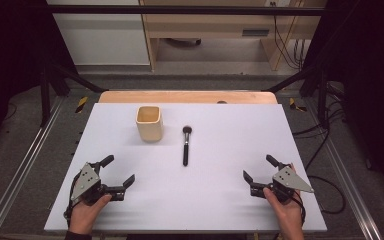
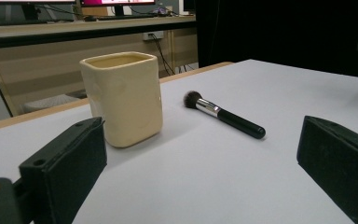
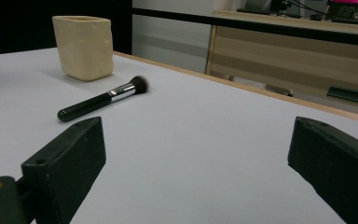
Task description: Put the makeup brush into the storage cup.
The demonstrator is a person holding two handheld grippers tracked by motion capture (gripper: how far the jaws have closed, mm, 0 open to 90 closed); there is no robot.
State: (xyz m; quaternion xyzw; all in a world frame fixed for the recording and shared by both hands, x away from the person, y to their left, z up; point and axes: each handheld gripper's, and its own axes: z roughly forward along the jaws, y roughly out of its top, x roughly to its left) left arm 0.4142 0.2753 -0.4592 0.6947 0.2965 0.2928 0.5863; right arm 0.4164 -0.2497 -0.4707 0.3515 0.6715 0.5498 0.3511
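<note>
A cream square cup (image 1: 149,123) stands upright on the white table top (image 1: 220,200), left of centre toward the far side. To its right lies a black-handled makeup brush (image 1: 185,144), bristles pointing away from me. My left gripper (image 1: 118,171) rests near the front left, open and holding nothing. At the front right my right gripper (image 1: 259,167) is likewise open with nothing between its fingers. The left gripper view has the cup (image 2: 123,97) ahead and the brush (image 2: 223,114) to its right. In the right gripper view the brush (image 3: 103,99) lies in front of the cup (image 3: 83,45).
The white top lies on a wooden table whose far edge (image 1: 187,96) shows behind it. Black frame bars (image 1: 55,75) flank the table on both sides. Beyond stand a desk and cabinets (image 1: 205,25), with cables (image 1: 325,135) on the floor at the right.
</note>
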